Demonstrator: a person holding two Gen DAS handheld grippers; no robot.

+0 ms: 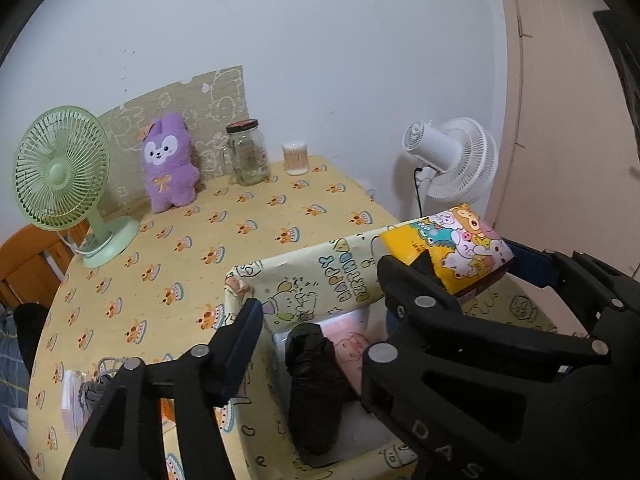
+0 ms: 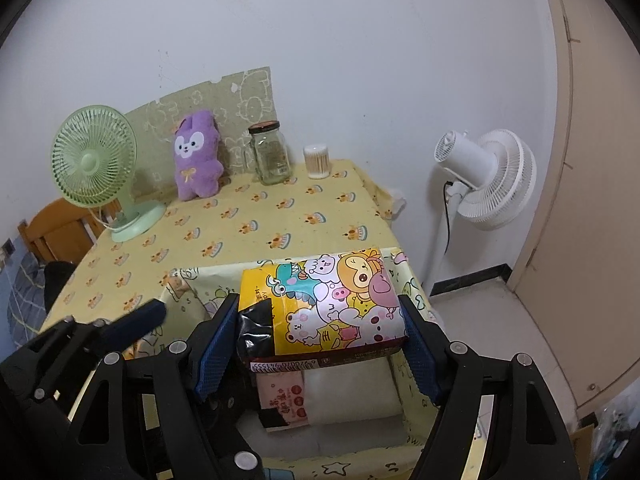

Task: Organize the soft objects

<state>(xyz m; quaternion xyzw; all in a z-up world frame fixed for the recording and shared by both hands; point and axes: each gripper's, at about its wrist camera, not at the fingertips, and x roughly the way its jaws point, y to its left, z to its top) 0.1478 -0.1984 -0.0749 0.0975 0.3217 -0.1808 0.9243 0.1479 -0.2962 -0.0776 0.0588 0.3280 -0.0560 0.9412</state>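
Note:
My right gripper (image 2: 320, 320) is shut on a yellow cartoon-printed tissue pack (image 2: 324, 308) and holds it over the open cartoon-patterned box (image 2: 184, 280). The pack also shows in the left wrist view (image 1: 452, 248), above the box's (image 1: 304, 276) far wall. Inside the box lie a black bundle (image 1: 316, 388) and a pink pack (image 1: 348, 344), which also shows in the right wrist view (image 2: 280, 396). My left gripper (image 1: 320, 304) is open and empty over the box's left side. A purple plush rabbit (image 1: 168, 164) stands at the back of the table.
A green desk fan (image 1: 64, 176) stands at the table's left. A glass jar (image 1: 246, 152) and a cotton-swab tub (image 1: 296, 158) stand at the back. A white floor fan (image 1: 452, 160) stands right of the table. A plastic bag with cord (image 1: 88, 392) lies front left.

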